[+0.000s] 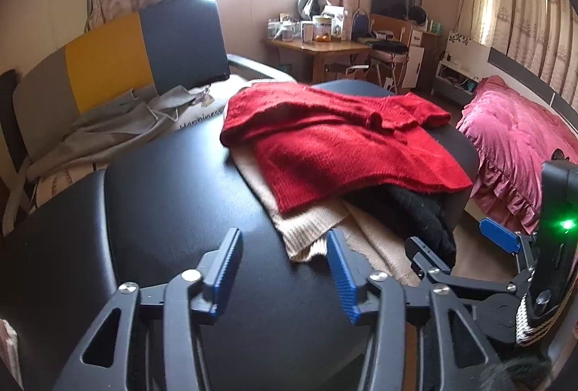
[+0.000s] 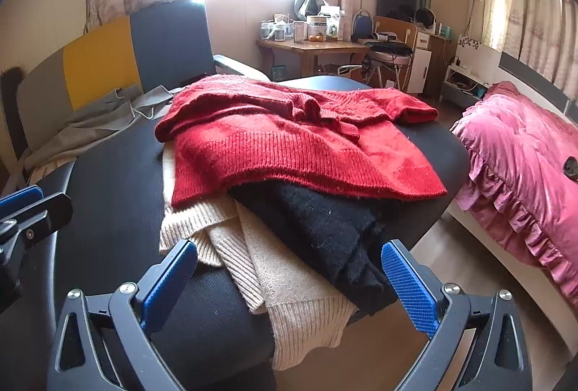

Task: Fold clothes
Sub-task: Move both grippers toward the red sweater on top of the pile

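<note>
A red knitted sweater (image 1: pixel 346 142) (image 2: pixel 296 152) lies on top of a pile on the black padded table (image 1: pixel 173 192) (image 2: pixel 115 196). Under it are a black knit (image 1: pixel 422 210) (image 2: pixel 325 228) and a beige knit (image 1: pixel 307 232) (image 2: pixel 285 286) that hangs over the near edge. My left gripper (image 1: pixel 285 264) is open above the table, just short of the beige corner, holding nothing. My right gripper (image 2: pixel 289 275) is open, its jaws standing either side of the beige and black hems at the table's near edge. The right gripper (image 1: pixel 466 243) also shows at the right of the left wrist view.
A grey garment (image 1: pixel 108 127) (image 2: pixel 90 127) lies on a bench with grey, yellow and dark back panels at the left. A bed with a pink quilt (image 1: pixel 523 145) (image 2: pixel 523 167) stands at the right. A cluttered wooden desk (image 1: pixel 318 48) (image 2: pixel 310 46) is at the back.
</note>
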`<state>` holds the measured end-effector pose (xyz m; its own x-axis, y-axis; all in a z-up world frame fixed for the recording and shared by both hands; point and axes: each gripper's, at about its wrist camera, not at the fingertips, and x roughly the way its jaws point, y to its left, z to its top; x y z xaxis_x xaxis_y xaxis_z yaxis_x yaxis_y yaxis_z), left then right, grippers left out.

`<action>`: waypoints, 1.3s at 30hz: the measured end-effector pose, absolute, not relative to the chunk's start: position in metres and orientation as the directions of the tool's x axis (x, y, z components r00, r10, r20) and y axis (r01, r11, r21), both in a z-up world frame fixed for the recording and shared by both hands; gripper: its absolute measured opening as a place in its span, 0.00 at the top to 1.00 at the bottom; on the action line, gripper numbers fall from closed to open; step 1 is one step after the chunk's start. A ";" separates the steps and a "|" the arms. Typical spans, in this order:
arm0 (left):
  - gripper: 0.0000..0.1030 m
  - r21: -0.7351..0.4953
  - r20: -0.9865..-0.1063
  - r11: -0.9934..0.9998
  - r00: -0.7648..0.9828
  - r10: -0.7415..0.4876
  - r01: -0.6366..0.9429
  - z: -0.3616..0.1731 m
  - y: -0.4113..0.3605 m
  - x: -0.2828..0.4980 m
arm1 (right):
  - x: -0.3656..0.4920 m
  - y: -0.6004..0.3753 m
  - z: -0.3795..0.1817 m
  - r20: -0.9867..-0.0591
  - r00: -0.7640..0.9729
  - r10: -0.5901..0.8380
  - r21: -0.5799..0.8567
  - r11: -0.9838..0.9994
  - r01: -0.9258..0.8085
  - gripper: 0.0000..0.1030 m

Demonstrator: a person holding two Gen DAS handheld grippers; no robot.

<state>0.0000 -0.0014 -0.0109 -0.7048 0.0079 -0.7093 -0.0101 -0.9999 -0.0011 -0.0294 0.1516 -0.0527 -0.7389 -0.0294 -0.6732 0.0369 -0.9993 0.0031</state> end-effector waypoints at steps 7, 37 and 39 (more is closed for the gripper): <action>0.51 -0.194 -0.863 -0.978 -0.486 0.136 0.071 -0.107 -0.056 0.017 | -0.029 0.160 -0.077 -0.717 -0.677 -0.164 0.112 -0.986 0.119 0.01; 0.34 -0.106 -0.738 -0.985 -0.653 0.170 -0.136 -0.055 -0.070 -0.095 | -0.230 0.165 -0.095 -0.713 -0.617 -0.332 0.323 -0.937 0.131 0.00; 0.34 0.029 -0.706 -0.974 -0.695 0.138 -0.223 -0.041 -0.047 -0.122 | -0.216 0.176 -0.101 -0.691 -0.631 -0.354 0.345 -0.928 0.142 0.00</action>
<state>-0.1219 -0.0473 -0.0409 -0.6949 0.1382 -0.7057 -0.2234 -0.9743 0.0292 -0.2163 0.1761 -0.1014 -0.6309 -0.3537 -0.6905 0.1421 -0.9276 0.3454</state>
